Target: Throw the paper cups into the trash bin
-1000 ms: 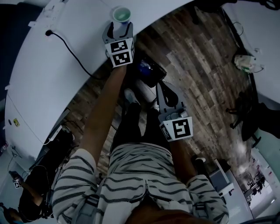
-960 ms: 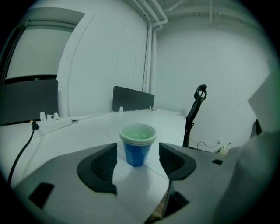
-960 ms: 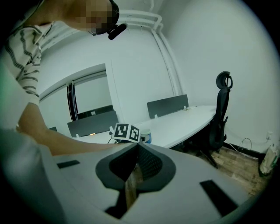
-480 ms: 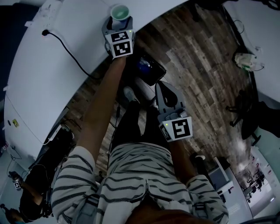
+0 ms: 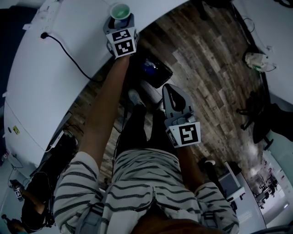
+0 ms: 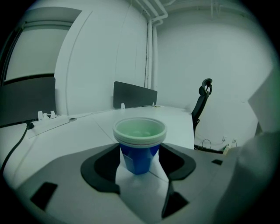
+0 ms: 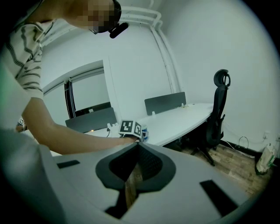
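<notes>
A blue paper cup with a white rim [image 6: 139, 131] stands upright on the white desk [image 5: 50, 87]. In the head view the cup [image 5: 120, 10] is at the top, just beyond my left gripper [image 5: 120, 22]. My left gripper [image 6: 139, 151] is open, its jaws on either side of the cup's base; I cannot tell whether they touch it. My right gripper [image 5: 168, 88] hangs over the wooden floor in front of my legs. It [image 7: 138, 148] is shut with nothing held. A dark bin [image 5: 154, 71] with something blue inside stands beside the desk's edge, between the two grippers.
A black cable [image 5: 68, 55] runs across the desk to a power strip [image 5: 48, 7]. A black office chair [image 6: 202, 100] stands past the desk's end. A light bag [image 5: 256, 61] lies on the floor at the right. Dark desk dividers [image 6: 133, 94] stand behind the cup.
My left gripper has reached further across the desk, up to the cup, which now stands between its jaws. The right gripper has stayed where it was.
</notes>
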### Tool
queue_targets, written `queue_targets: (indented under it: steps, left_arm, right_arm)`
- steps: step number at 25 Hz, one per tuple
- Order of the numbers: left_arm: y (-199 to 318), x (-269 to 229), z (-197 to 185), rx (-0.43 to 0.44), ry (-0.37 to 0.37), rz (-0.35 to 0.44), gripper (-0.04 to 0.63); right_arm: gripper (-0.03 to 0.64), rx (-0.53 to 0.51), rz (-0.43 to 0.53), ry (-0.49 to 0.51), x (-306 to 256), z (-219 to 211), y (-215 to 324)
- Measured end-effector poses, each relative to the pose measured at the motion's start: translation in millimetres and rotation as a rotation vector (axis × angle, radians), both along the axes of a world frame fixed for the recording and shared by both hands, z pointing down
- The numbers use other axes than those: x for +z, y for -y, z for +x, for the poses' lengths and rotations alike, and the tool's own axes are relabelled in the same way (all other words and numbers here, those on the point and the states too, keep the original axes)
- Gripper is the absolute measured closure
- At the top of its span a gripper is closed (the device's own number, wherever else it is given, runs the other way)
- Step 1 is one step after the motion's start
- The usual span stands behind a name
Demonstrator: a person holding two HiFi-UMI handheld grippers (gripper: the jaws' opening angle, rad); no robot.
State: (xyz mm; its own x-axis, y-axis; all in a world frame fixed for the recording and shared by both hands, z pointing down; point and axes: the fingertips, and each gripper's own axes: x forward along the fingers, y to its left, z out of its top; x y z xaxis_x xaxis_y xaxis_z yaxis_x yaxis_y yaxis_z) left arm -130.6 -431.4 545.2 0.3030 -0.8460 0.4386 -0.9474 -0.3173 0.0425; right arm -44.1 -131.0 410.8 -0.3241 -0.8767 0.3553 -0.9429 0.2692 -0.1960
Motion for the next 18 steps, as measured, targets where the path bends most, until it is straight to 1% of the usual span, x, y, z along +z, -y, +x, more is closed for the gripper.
queue_targets:
  steps: [5, 8, 18]
  left_arm:
    - [-4, -5, 0, 0.001, -0.004, 0.001, 0.307]
    - [-7, -9, -1, -0.007, -0.023, 0.005, 0.310]
    - [-23, -32, -2, -0.012, -0.052, 0.025, 0.314]
  right_arm:
    - [0.601, 0.000, 0.002, -0.002, -1, 3, -2]
    - [0.601, 0.000, 0.008, -0.004, -3, 4, -3]
    - [0.601, 0.020, 0.030, -0.007, -13, 11, -11]
